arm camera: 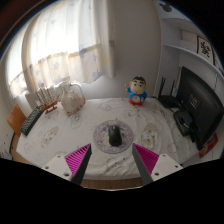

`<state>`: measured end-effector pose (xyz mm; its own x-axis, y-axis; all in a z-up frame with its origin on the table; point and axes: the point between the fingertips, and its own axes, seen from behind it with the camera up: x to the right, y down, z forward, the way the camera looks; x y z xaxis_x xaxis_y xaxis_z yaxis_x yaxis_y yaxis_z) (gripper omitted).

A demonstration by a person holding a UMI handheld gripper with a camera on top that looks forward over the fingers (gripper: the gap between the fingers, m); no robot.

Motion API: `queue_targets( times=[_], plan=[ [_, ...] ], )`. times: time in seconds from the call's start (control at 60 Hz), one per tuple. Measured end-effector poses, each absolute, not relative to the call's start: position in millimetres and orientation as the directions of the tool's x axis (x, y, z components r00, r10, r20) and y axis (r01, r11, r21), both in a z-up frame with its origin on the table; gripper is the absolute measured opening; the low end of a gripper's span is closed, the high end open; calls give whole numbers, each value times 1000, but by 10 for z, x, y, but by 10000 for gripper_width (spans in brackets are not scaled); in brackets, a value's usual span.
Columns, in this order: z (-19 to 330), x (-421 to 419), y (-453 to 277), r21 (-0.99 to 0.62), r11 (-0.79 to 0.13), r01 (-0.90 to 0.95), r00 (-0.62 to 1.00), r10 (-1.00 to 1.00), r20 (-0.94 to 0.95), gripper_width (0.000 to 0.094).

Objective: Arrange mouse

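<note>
A dark mouse (pixel 115 134) lies on a round grey patterned mouse mat (pixel 104 140) in the middle of a white-clothed table (pixel 60 140). My gripper (pixel 112 160) is held above the table's front edge, just short of the mat. Its two fingers with magenta pads (pixel 78 160) stand wide apart and hold nothing. The mouse is beyond the fingertips, roughly on the line between them.
A blue and yellow cartoon figure (pixel 137 93) stands at the back of the table. A black keyboard (pixel 32 121) lies at the left, with a whitish bag (pixel 72 97) behind it. A dark monitor (pixel 197 100) and black objects (pixel 184 120) stand at the right. Curtained window behind.
</note>
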<state>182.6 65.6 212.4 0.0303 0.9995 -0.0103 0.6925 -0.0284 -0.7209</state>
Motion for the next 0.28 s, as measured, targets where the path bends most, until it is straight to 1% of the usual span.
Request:
queue_targets(
  times=[0.05, 0.2, 0.283],
  plan=[
    [2111, 1859, 676, -718, -31, 695, 33, 999, -10, 850],
    [2104, 1892, 747, -722, 4, 691, 28, 999, 33, 849],
    [2054, 1918, 669, -713, -12, 701, 21, 1000, 3, 847]
  ],
)
